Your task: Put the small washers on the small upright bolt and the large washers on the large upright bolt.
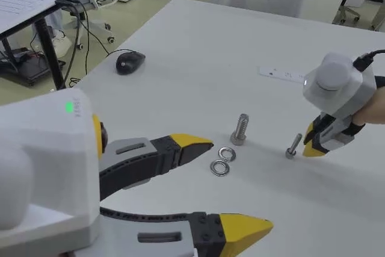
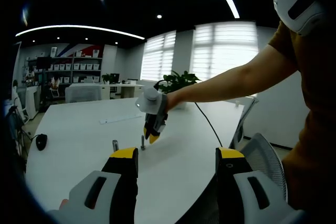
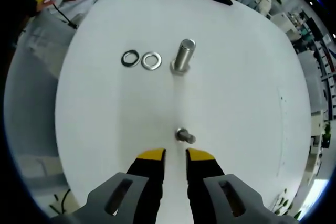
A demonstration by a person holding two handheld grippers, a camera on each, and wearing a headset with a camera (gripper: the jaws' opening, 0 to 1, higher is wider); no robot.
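We hold the right gripper (image 3: pixel 176 156) low over the bench (image 1: pixel 198 40). Its jaws are drawn close, with a narrow slit left between them and nothing that we can see in it. The small upright bolt (image 3: pixel 185 136) stands just ahead of its tips and apart from them; whether any washer already sits on that bolt we cannot tell. Further along the same line stands the large upright bolt (image 3: pixel 182 56); both bolts are well in from the edges of the bench. The two washers (image 3: pixel 143 60) lie flat on the bench just beside the foot of the large bolt, on its side toward us. They lie side by side, touching or nearly so, holes up, so their short axis runs with the bolts' long axis.

The left gripper (image 1: pixel 228 185) is spread wide and empty. In the head view it looms close to the headset, and in its own view the bolts look small and far off; we judge it to be raised well away from the work.

So the next pick-up turns on this: from the right claw the washers lie forward and off to the left, past the small bolt, and that claw seems the nearer. By their look beside the shank we take them for the large washers. Lying flat, they offer only a thin rim; we judge the jaws must widen and come in steeply at one edge.
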